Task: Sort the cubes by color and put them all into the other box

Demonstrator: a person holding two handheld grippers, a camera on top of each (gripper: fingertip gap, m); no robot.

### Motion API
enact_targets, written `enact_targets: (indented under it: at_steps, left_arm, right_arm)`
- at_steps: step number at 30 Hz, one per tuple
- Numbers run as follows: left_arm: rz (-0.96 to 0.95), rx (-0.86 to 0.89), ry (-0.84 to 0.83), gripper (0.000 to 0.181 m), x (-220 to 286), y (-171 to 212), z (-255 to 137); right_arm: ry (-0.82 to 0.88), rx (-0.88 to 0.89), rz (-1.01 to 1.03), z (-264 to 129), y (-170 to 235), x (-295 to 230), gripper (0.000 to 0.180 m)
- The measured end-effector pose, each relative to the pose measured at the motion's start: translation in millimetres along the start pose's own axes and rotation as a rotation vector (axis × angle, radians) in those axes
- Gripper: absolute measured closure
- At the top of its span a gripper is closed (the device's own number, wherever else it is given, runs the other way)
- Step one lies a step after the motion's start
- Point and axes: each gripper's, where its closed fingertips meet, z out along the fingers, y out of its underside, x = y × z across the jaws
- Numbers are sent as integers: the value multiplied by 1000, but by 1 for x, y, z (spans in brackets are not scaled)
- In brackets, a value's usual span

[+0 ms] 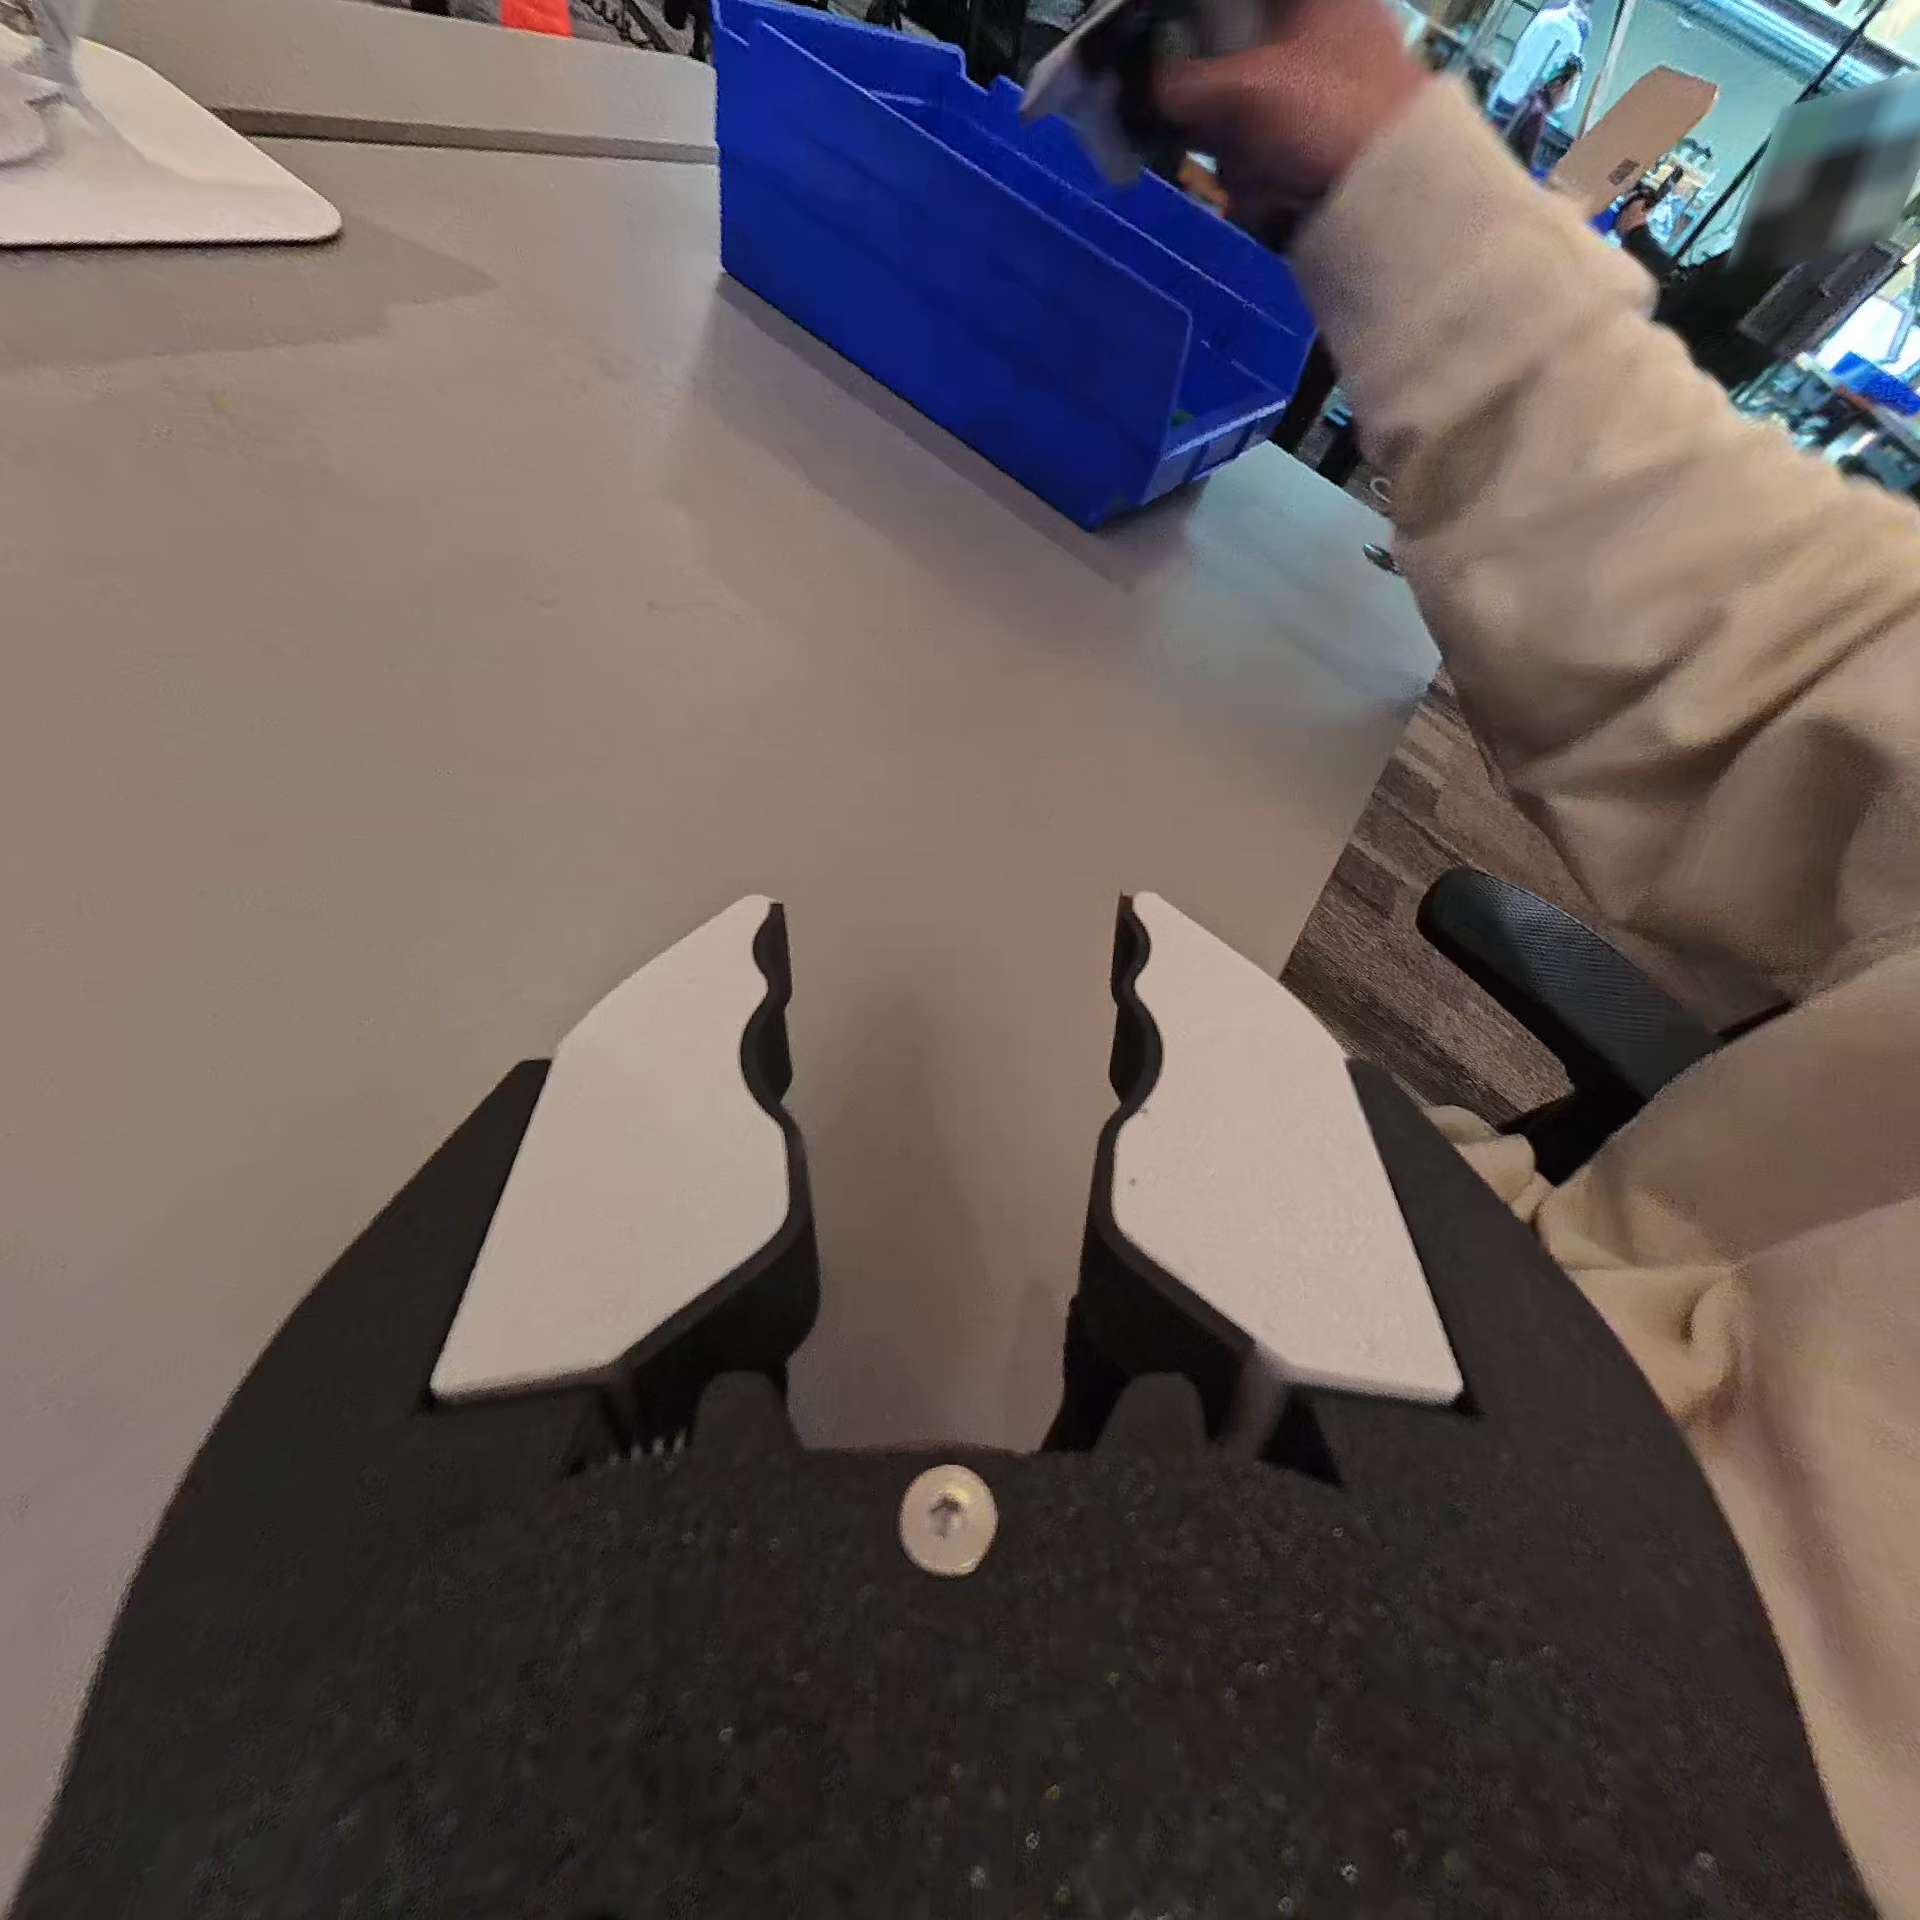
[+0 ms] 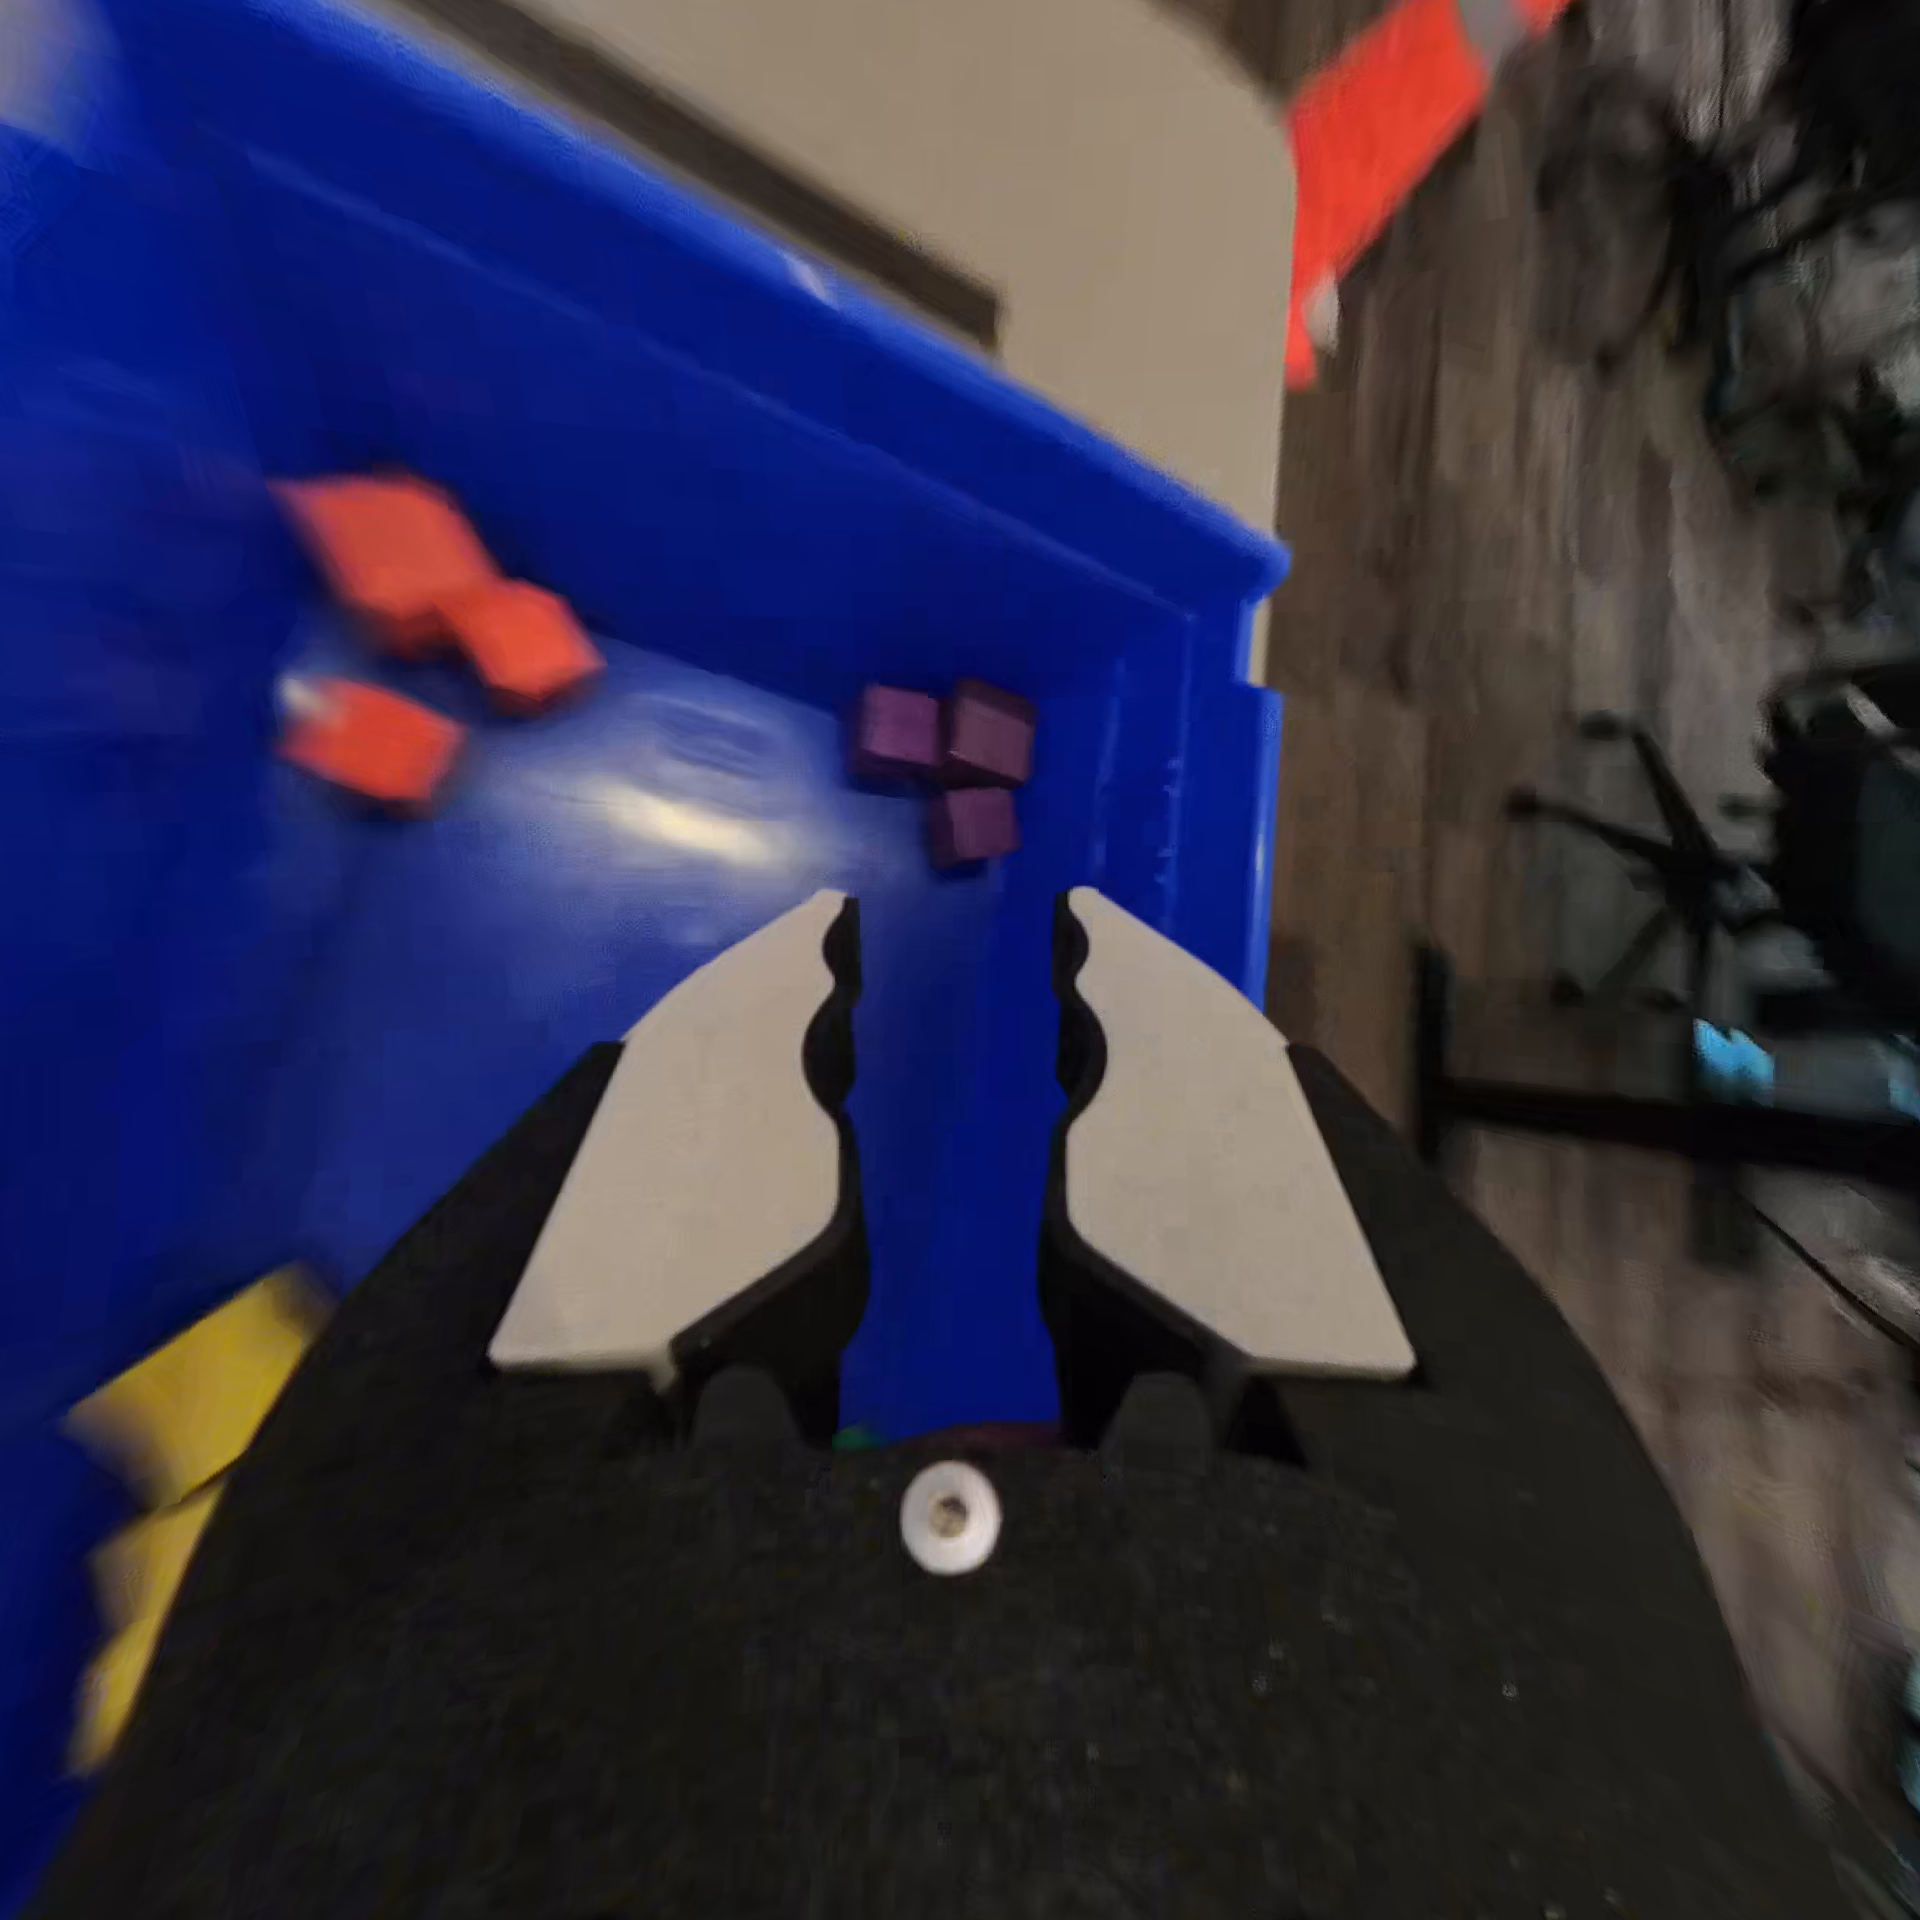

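Overhead, right gripper (image 2: 956,904) above blue box (image 2: 644,436) (3 purple cubes (image 2: 951,764)), both jaws parted, empty.

Blue box (image 2: 644,499) fills the right wrist view, a glossy plastic bin seen from above and blurred. On its floor, three orange-red cubes (image 2: 416,623) sit in a loose cluster toward the left, two touching, the third just below them. Three purple cubes (image 2: 951,764) huddle together near the right end wall, all touching. Yellow cubes (image 2: 197,1392) show at the lower left edge, smeared. From the left wrist view, the same blue box (image 1: 966,301) stands upright near the table's far edge.
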Motion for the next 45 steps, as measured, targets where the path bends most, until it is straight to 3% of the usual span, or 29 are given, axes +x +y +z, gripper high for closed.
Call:
enact_targets:
  at_steps: [4, 6, 8, 10, 20, 22, 25, 29, 34, 39, 42, 45]
  left_arm:
    - [53, 48, -104, 120, -18, -6, -7]
    - [92, 69, -205, 118, -34, -10, -12]
    - [136, 57, -271, 117, -45, -10, -13]
    - [177, 27, -329, 108, -53, -7, -11]
    - [172, -22, -367, 111, -60, -1, -6]
    - [170, -12, -394, 115, -65, -11, -22]
    - [209, -43, -563, 116, -107, -43, -82]
    - [158, -372, -788, 115, -212, -69, -160]
    - [167, -804, -913, 119, -349, -62, -178]
    - [580, -1229, -767, 117, -407, -59, -174]
    - [711, -1395, -593, 130, -418, -51, -168]
    - [823, -1525, -492, 132, -427, -49, -169]
  right_arm:
    - [-429, 510, 165, -146, -1, -106, 147]
    - [-735, 622, 186, -205, 25, -186, 146]
    - [-927, 683, 234, -243, 50, -247, 146]
    - [-981, 757, 298, -260, 68, -281, 141]
    - [-886, 758, 257, -255, 93, -311, 139]
    - [-915, 764, 280, -260, 91, -310, 141]
    - [-967, 740, 286, -263, 90, -315, 141]
    - [-991, 716, 247, -261, 91, -326, 141]
    - [-1025, 691, 178, -261, 92, -340, 143]
    - [-987, 696, 120, -257, 96, -341, 145]
    - [-986, 688, 123, -255, 98, -340, 145]
    - [-989, 683, 132, -255, 99, -336, 145]
